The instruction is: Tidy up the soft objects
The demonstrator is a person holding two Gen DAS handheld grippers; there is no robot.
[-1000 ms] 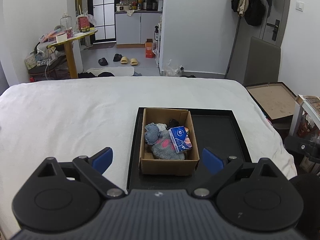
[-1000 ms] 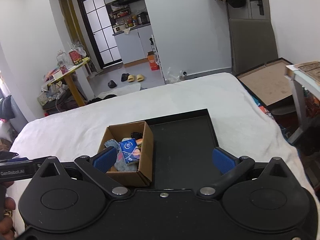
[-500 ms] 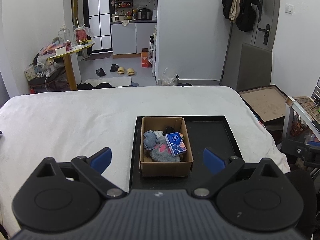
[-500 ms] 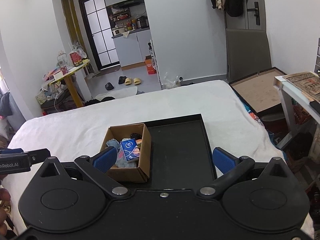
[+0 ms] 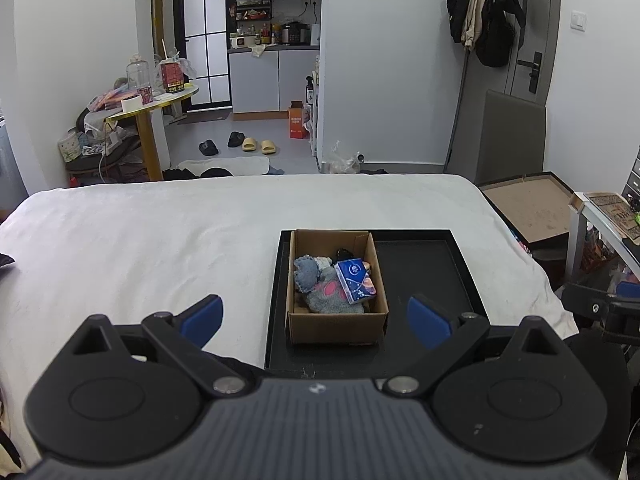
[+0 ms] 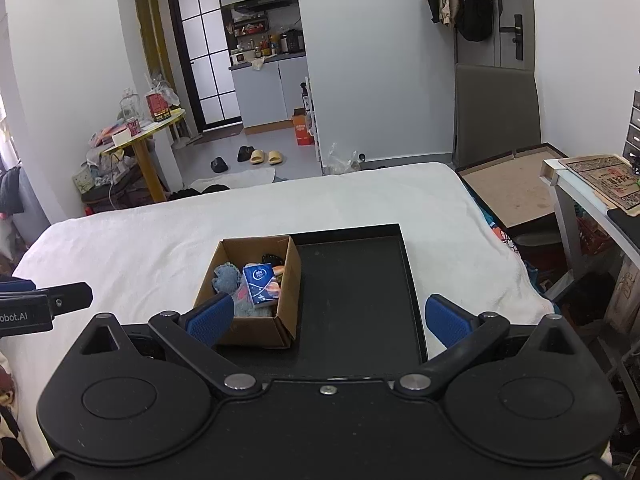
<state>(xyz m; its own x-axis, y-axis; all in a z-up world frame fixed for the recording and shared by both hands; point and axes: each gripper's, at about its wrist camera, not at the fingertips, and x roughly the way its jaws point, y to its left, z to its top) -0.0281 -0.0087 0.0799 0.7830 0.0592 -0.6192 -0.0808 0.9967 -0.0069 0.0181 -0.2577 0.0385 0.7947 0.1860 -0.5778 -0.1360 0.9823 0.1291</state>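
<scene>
**A:** Setting?

**B:** A bed [image 5: 160,240] under a white cover fills the foreground. On it lies a black tray [image 5: 424,280], and a cardboard box [image 5: 336,326] stands in the tray's left part, its left wall against the tray's left rim. The right part of the tray shows bare black base. Beyond the bed: grey floor, a yellow round table [image 5: 160,98] loaded with clutter at the left, slippers [image 5: 258,145] on the floor, a kitchen behind a glazed door, coats hanging by a grey door [image 5: 528,40] at the right.

**A:** Tools?

**B:** Left tool [image 5: 316,320]: held level above the near edge of the bed, looking forward over the box. Its blue pads are spread wide with nothing between them. Right tool [image 6: 328,318]: likewise above the near edge, further right, pads wide apart, gripping nothing. Part of the left tool shows at the left edge of the right view.

**A:** The soft items?

**B:** All in the box: a grey plush [image 5: 328,300] with pink patches, a blue-grey fabric piece [image 5: 306,274], and a blue tissue pack [image 5: 356,280] leaning against the right wall. A small dark item lies at the back; I cannot identify it. The box sits ahead of both tools, clear of the pads: centred for the left, left of centre for the right.
</scene>
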